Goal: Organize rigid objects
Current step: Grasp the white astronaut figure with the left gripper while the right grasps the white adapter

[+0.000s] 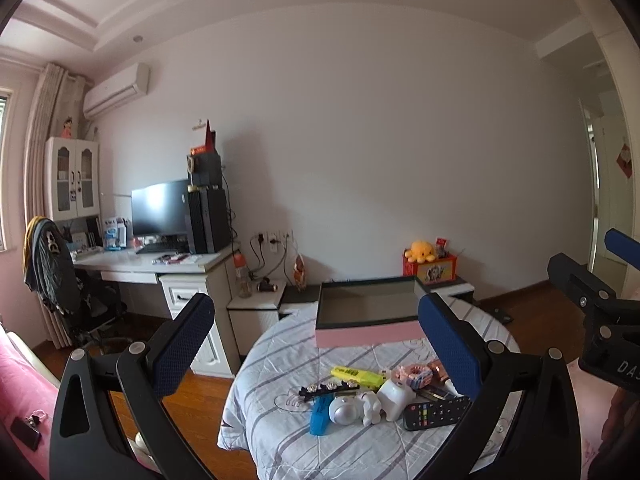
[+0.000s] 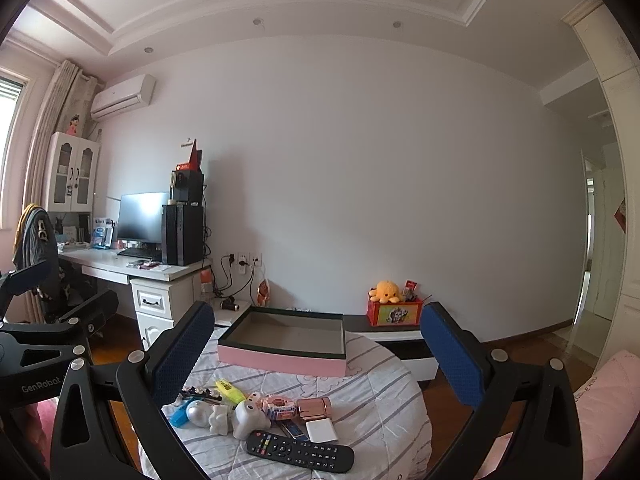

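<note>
My left gripper (image 1: 316, 344) and right gripper (image 2: 318, 354) both hover with fingers spread, empty. The clutter lies on the bed (image 2: 384, 412) before the pink box (image 2: 280, 356). Only my right view shows the whole black remote (image 2: 300, 450) and a white card (image 2: 321, 431); my left shows them largely hidden.

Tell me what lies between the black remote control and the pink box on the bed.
In the right wrist view, between the remote control and the pink box lie a rose-gold cylinder, a small white case and a pink toy.
</note>
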The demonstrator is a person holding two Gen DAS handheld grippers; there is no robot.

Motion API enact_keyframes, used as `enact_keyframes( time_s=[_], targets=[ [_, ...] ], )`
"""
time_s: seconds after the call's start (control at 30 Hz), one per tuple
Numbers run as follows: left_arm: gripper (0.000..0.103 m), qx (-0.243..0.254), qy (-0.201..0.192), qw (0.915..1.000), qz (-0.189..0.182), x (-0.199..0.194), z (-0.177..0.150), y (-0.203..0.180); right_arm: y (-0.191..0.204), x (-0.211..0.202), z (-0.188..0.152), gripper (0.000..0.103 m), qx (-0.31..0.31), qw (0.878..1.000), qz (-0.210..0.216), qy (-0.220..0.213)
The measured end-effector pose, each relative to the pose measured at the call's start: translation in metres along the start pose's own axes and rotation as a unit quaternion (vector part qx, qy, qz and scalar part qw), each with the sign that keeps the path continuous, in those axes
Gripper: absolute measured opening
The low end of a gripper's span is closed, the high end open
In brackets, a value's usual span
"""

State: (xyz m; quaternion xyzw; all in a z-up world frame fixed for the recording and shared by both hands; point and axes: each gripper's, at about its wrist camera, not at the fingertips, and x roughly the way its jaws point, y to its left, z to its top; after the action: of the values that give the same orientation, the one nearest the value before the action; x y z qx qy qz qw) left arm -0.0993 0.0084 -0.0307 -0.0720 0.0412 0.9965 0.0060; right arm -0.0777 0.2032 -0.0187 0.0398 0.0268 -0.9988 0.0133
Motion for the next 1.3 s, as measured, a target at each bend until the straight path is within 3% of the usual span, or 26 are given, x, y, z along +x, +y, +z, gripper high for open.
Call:
enact_keyframes(
  time_s=[0.3,0.67,0.9,1.07,1.3],
  targets=[
    [0.103,0.005,0.106,0.9944,-0.006,0.079,-0.044,0.004,-0.016,0.069,-0.048,0.103,0.007,0.996,0.008,0.093],
    [0.103,0.005,0.233,0.9723,-0.022,0.148,-0.116,0.002,-0.029,0.139,-0.117,0.103,0.010,0.979,0.017,0.201],
    [0.103,0.015,0.260,0.9655,-0.010,0.162,-0.134,0.006,-0.032,0.162,-0.145,0.103,0.009,0.969,0.026,0.246],
    [0.103,-0.003,0.270,0.9623,-0.037,0.165,-0.143,0.010,-0.036,0.170,-0.154,0.103,0.011,0.966,0.027,0.258],
    [0.103,0.027,0.270,0.9606,-0.060,0.172,-0.144,-0.018,-0.044,0.182,-0.162,0.103,0.014,0.962,0.022,0.273]
  ],
)
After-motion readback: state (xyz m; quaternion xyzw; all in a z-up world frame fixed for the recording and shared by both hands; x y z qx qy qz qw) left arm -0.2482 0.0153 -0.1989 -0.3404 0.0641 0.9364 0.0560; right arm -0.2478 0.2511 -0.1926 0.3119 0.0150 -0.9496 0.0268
